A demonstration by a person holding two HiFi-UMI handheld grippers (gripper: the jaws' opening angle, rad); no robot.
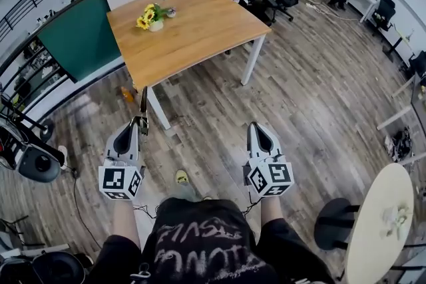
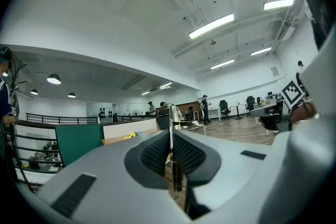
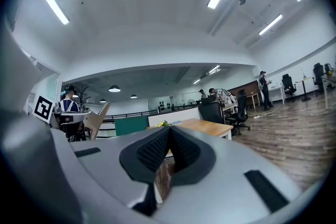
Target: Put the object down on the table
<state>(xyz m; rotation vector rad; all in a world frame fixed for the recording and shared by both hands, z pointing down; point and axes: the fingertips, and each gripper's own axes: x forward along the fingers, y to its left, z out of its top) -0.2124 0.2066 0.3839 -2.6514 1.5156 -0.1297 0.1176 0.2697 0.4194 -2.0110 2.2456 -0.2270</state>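
Evidently early: the left claw [image 1: 140, 123] is clamped almost shut on a thin dark stick [image 1: 144, 103] held level over the floor [image 1: 313, 90], the right claw [image 1: 255, 128] is closed and empty, and the wooden bench [image 1: 200, 30] lies well ahead, so approach and set-down both remain.

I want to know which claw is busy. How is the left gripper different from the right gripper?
The left gripper is shut on a thin dark object that sticks out past its tip; the right gripper is shut with nothing between its jaws. The left gripper sits nearer the table leg than the right gripper. Both are grey and carry a marker cube.
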